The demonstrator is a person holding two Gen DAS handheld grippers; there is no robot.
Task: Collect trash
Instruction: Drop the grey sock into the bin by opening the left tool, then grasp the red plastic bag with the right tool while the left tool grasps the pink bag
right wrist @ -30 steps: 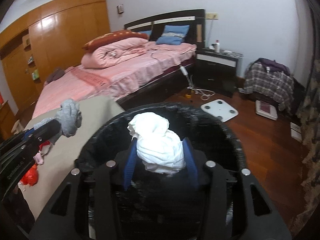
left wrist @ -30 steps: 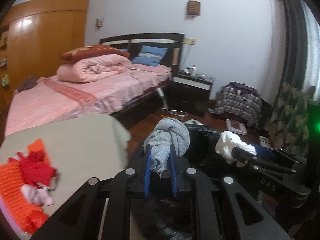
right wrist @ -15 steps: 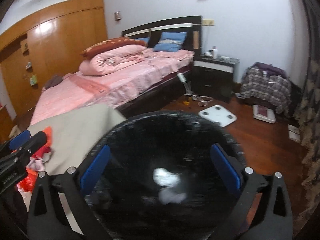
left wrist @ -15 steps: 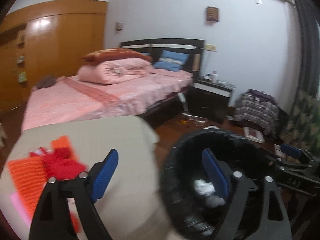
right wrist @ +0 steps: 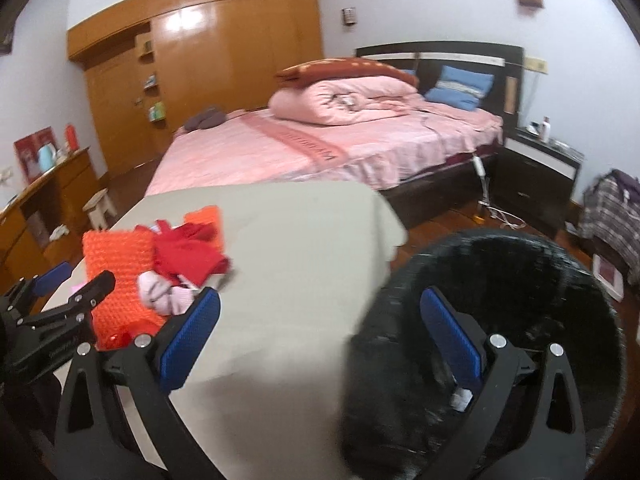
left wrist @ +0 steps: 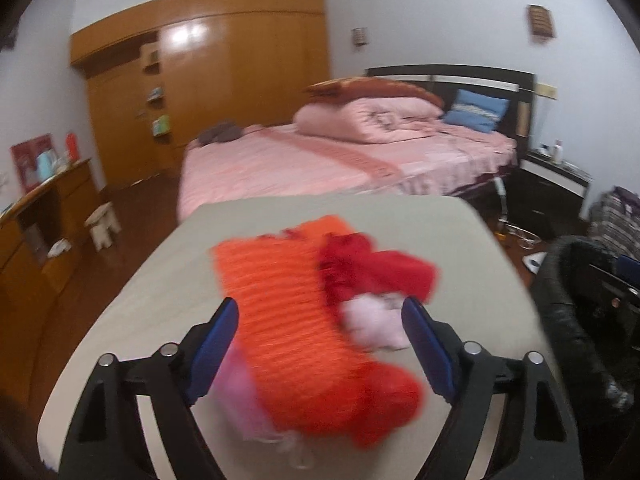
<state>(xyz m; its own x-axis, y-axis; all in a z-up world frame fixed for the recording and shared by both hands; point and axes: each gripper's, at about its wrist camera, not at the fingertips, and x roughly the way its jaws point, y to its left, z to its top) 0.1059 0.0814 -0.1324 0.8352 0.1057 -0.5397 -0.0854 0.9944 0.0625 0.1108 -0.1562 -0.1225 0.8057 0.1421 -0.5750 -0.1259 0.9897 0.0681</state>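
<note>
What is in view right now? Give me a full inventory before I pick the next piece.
table: 1, beige, foreground
orange knit cloth: 1, orange, on table
red cloth: 1, red, on the orange knit
pink cloth: 1, pale pink, beside red cloth
trash bin: 1, black-lined, right of table
bed: 1, pink bedding, behind table
wardrobe: 1, wooden, back wall
nightstand: 1, dark, right of bed
left gripper: open, over cloths
right gripper: open, empty

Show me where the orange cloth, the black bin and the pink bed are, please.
orange cloth [left wrist: 288, 300], left wrist view, on its ribbed middle.
black bin [right wrist: 520, 248], right wrist view, on the far rim.
pink bed [right wrist: 280, 148], right wrist view, on the flat bedspread.
</note>
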